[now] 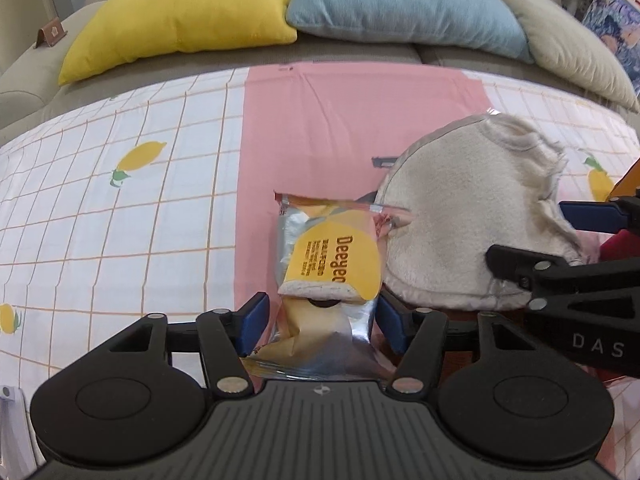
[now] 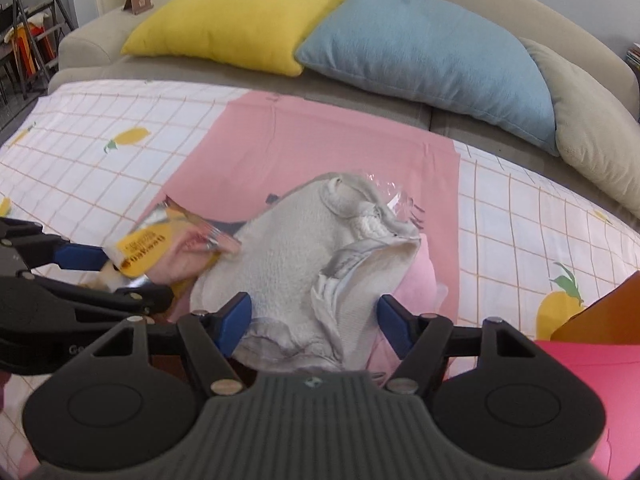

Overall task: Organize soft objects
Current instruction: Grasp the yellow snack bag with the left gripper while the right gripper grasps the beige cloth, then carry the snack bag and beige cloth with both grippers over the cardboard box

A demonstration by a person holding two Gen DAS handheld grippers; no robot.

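My left gripper (image 1: 320, 320) has the silver and yellow snack packet (image 1: 332, 252) between its blue pads; the pads are close to the packet's sides, but I cannot tell if they press it. My right gripper (image 2: 316, 320) is wide apart around the cream towel (image 2: 304, 256), with its pads not pressing the cloth. The towel lies on the pink strip (image 2: 320, 140) of the lemon sheet (image 2: 100, 144), and the packet is just left of the towel, touching its edge. Behind the towel are a yellow cushion (image 2: 236, 20) and a blue cushion (image 2: 432, 48).
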